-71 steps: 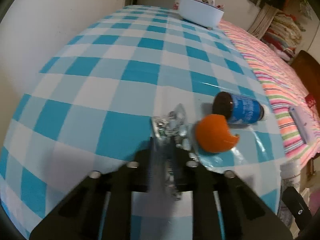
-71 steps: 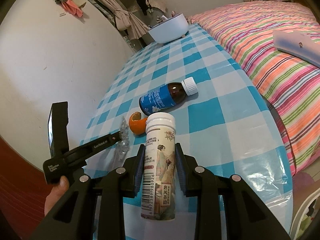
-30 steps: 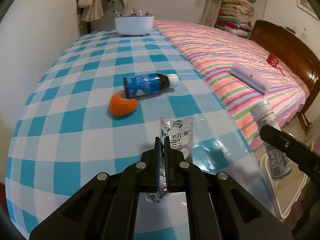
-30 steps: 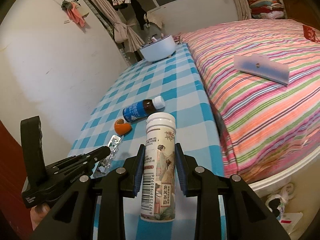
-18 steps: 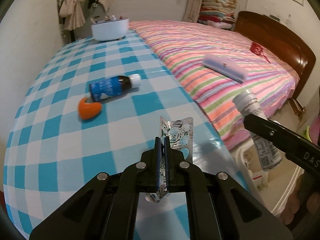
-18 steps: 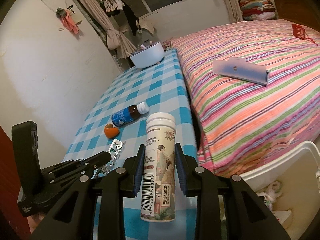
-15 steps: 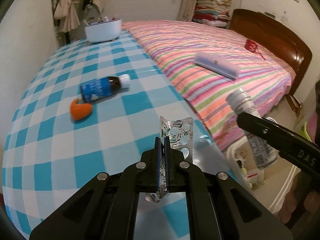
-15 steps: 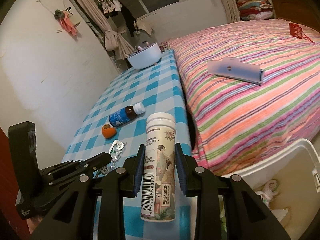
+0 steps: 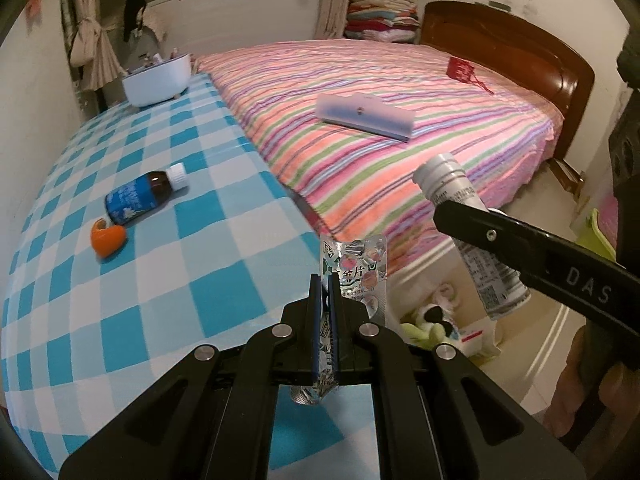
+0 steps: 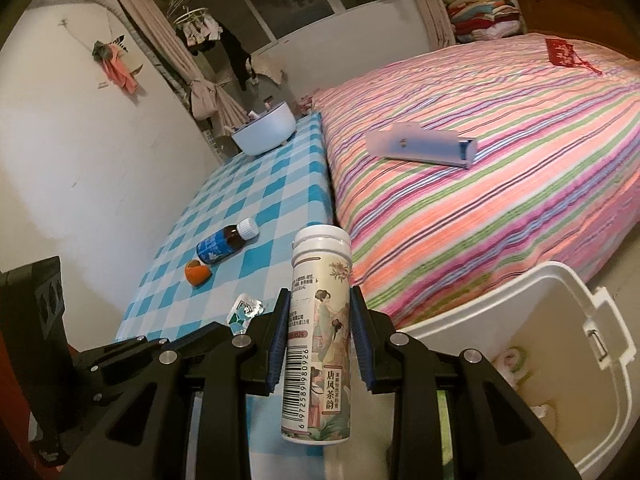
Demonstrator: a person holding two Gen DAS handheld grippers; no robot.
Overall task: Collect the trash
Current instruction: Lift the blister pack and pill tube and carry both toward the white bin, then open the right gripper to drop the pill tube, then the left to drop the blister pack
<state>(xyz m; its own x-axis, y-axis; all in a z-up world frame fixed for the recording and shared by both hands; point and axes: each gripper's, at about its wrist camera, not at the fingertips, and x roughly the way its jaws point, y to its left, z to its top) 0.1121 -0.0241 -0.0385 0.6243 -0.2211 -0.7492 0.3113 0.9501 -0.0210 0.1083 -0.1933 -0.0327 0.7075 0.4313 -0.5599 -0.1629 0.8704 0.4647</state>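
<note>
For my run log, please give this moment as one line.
left hand-held gripper: shut on blister pack | right hand-held gripper: shut on tube | bin: nearby

The blister pack (image 9: 356, 268) is crinkled, shiny foil; the tablet tube (image 10: 320, 332) is smooth plastic under a glossy printed label; the checked tablecloth (image 9: 160, 280) looks slick, glossy vinyl; the striped bedspread (image 10: 480, 184) is matt woven cloth; the bin (image 10: 560, 320) is smooth white plastic.

Dim warm indoor light, heavy fisheye bending, dark corners.
</note>
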